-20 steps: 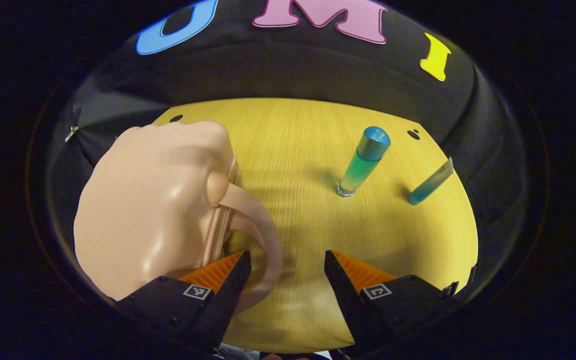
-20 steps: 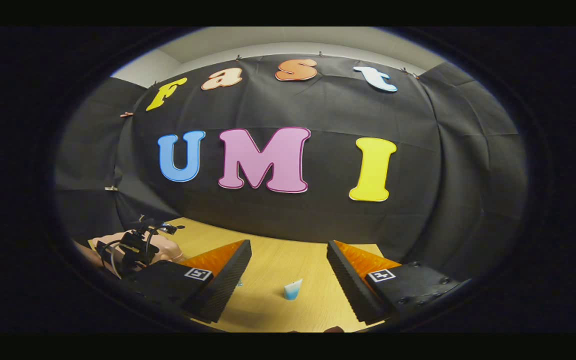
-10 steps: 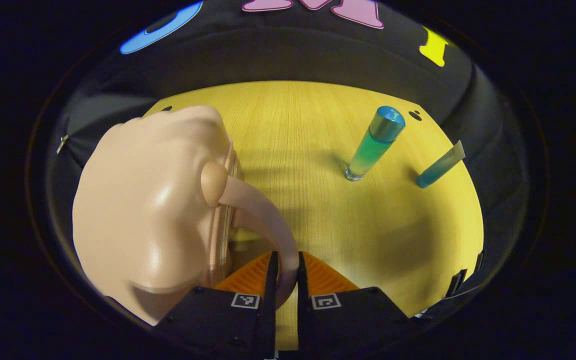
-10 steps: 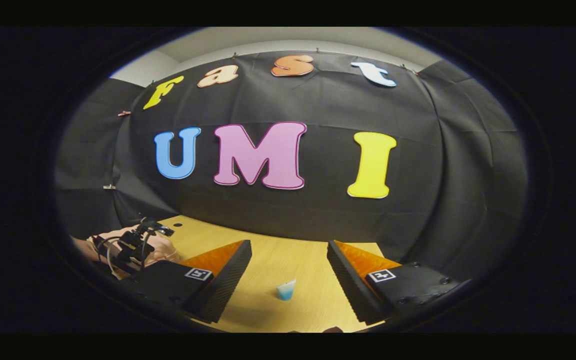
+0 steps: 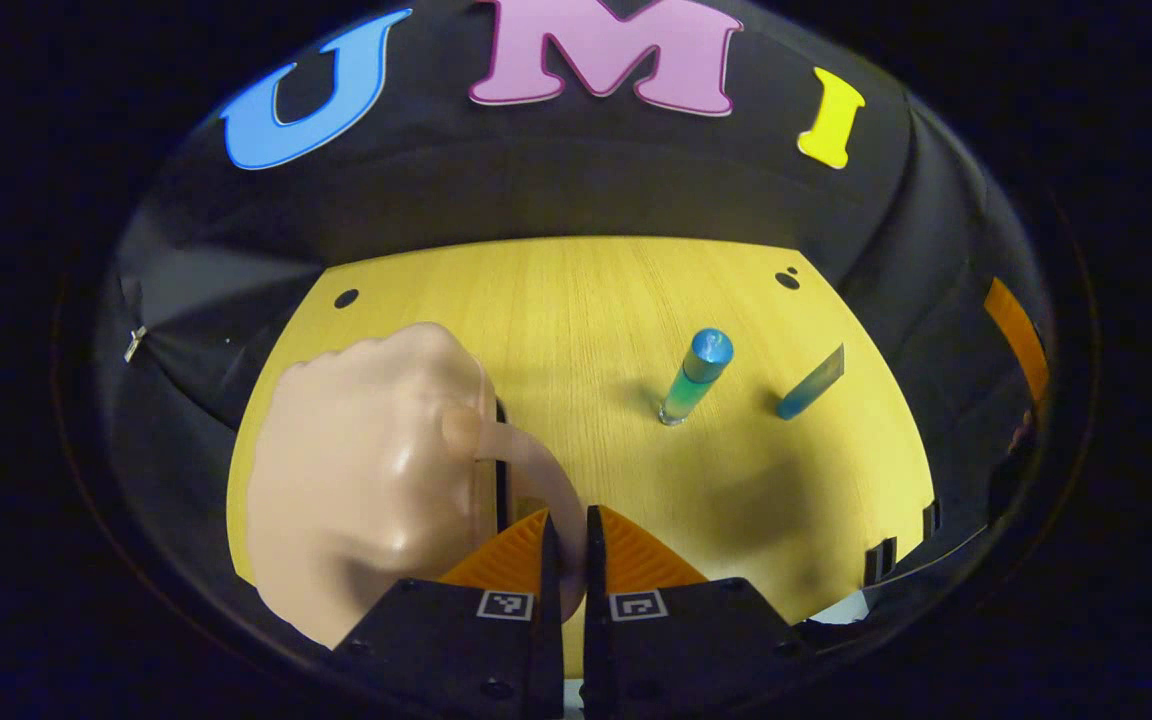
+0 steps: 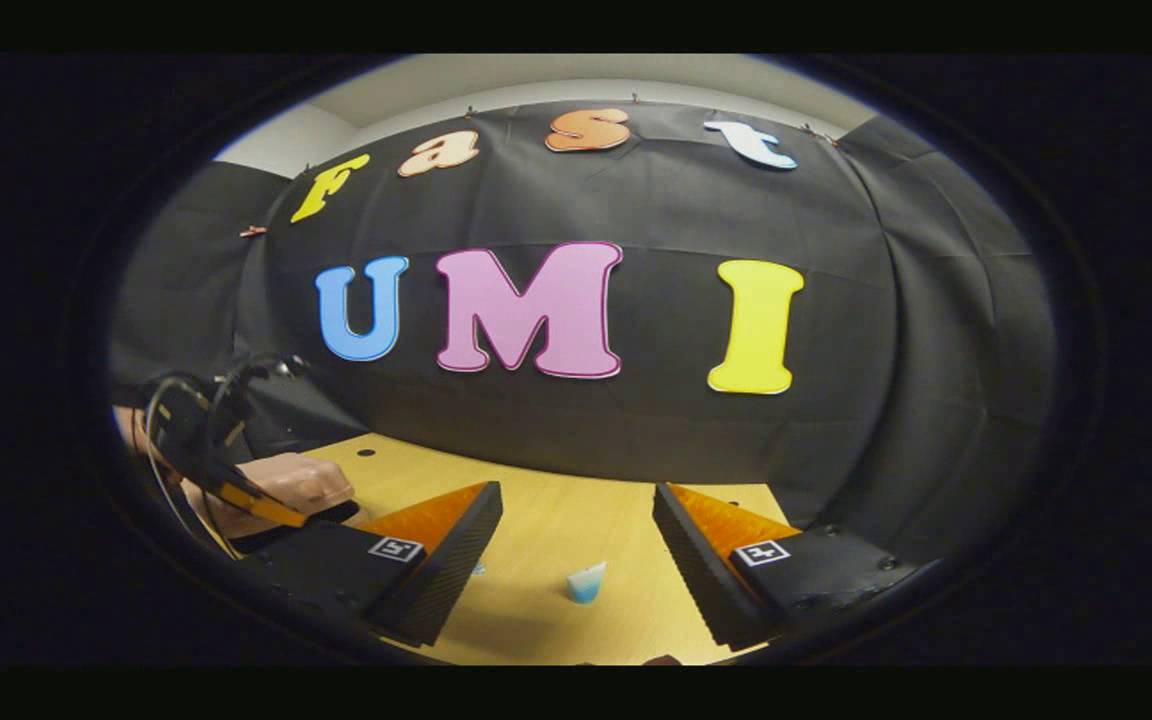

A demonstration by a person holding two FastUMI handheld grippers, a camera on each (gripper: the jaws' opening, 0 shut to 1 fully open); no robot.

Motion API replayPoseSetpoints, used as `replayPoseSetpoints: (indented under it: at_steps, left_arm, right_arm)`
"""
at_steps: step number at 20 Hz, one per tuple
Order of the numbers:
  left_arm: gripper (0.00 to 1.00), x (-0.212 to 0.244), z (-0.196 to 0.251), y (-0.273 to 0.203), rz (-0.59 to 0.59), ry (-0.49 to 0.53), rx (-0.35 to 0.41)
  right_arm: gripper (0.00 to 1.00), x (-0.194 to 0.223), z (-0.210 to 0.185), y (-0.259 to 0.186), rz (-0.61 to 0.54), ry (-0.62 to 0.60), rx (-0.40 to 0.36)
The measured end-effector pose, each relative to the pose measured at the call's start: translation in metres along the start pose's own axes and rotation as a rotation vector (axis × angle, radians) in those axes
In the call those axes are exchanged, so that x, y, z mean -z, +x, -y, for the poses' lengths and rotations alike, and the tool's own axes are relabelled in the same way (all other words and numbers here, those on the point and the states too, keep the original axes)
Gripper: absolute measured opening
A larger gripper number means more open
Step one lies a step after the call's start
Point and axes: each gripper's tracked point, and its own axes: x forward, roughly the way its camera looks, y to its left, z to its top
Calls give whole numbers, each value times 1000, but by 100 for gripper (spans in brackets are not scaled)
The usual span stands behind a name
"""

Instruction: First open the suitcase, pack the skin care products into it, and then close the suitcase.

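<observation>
A small peach suitcase (image 5: 366,490) lies on the left of the wooden table (image 5: 596,300). My left gripper (image 5: 566,545) is shut on its curved handle (image 5: 536,470), and a dark gap (image 5: 501,470) shows along the lid's edge. A green-blue bottle (image 5: 694,378) with a blue cap stands at mid-table. A teal tube (image 5: 810,383) stands just right of it. In the right gripper view my right gripper (image 6: 576,535) is open above the table, with the tube (image 6: 586,582) low between its fingers. The suitcase (image 6: 286,482) and the left gripper (image 6: 201,440) sit at far left.
The black cloth wall rises close behind the table's far edge. Small dark holes (image 5: 346,298) mark the far corners of the tabletop. The table's near right edge (image 5: 896,555) has notches. Bare wood lies between the suitcase and the bottle.
My left gripper shut on the suitcase handle, then rose and pulled back. A dark gap has appeared at the lid. The right gripper has barely moved.
</observation>
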Motion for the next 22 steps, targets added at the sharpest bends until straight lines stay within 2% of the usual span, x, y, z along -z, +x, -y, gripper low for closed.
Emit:
replayPoseSetpoints:
  at_steps: [3, 5, 8, 13, 16, 19, 22]
  left_arm:
    - [13, -40, -49, -58, 91, 0, -63]
    - [13, -57, -87, -86, 133, -16, -104]
    - [11, -73, -150, -120, 202, -66, -141]
    - [11, -70, -278, -148, 280, -57, -258]
    - [11, -51, -362, -132, 273, -75, -310]
    - [11, -7, -444, -94, 201, -70, -376]
    - [11, 46, -504, -42, 96, -151, -346]
  right_arm:
    - [96, -1, -12, 8, -8, 11, -38]
    - [96, -4, -16, 11, -7, 2, -34]
    - [96, -15, -25, 7, 11, 15, -5]
    - [96, -35, -49, -8, 49, -35, 78]
    - [96, -38, -73, -9, 35, -55, 105]
    - [96, -41, -99, -12, 22, -18, 128]
    - [96, -38, -112, -19, -12, -23, 183]
